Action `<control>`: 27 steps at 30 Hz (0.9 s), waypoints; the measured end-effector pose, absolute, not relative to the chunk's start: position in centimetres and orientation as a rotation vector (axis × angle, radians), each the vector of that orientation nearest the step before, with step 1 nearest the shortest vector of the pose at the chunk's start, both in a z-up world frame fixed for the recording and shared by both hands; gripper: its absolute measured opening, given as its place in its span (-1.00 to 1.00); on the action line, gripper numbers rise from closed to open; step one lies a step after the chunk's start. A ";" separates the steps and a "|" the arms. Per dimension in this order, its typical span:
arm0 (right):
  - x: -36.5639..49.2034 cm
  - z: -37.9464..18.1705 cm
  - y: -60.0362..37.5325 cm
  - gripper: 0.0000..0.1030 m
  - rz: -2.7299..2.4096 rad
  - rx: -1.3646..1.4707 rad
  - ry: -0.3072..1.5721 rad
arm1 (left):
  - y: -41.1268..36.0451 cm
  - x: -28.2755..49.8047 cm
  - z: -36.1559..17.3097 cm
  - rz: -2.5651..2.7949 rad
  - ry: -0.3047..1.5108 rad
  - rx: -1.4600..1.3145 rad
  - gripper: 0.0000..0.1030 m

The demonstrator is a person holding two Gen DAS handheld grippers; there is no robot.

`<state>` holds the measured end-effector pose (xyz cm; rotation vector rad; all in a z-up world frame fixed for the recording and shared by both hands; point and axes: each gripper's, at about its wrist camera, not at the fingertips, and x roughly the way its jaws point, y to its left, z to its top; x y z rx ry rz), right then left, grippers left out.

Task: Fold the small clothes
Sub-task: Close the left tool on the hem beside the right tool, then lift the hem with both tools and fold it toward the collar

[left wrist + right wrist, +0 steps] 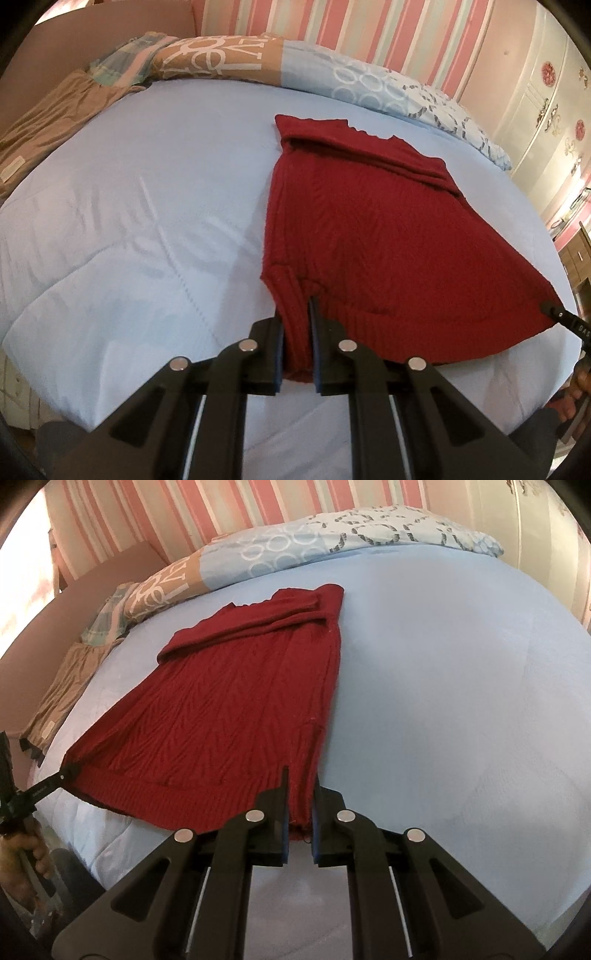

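A dark red knitted garment [354, 236] lies spread on the light blue bed cover [140, 221], with its far part folded over into a thick band and its ribbed hem toward the near edge of the bed. Both tools hold this hem. The left gripper [297, 314] is closed narrow on the near left corner of the hem — the red rib passes between its two blue-padded fingers. The right gripper [300, 794] is closed in the same way on the near right corner, and a strip of the knit sits between its fingers. In each view the other gripper shows only as a dark tip at the opposite corner of the hem.

At the far side of the bed lies a patterned blue and tan duvet [258, 557], bunched along the striped pink wall [369, 29]. A brown cloth [55, 118] rests at the far left of the bed.
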<state>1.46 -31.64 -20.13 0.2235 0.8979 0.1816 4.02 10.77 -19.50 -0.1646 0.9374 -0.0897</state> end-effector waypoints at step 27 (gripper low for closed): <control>-3.9 -14.9 -30.6 -0.83 0.176 0.105 0.760 | 9.7 -1.3 -14.1 -0.047 0.803 -0.085 -0.78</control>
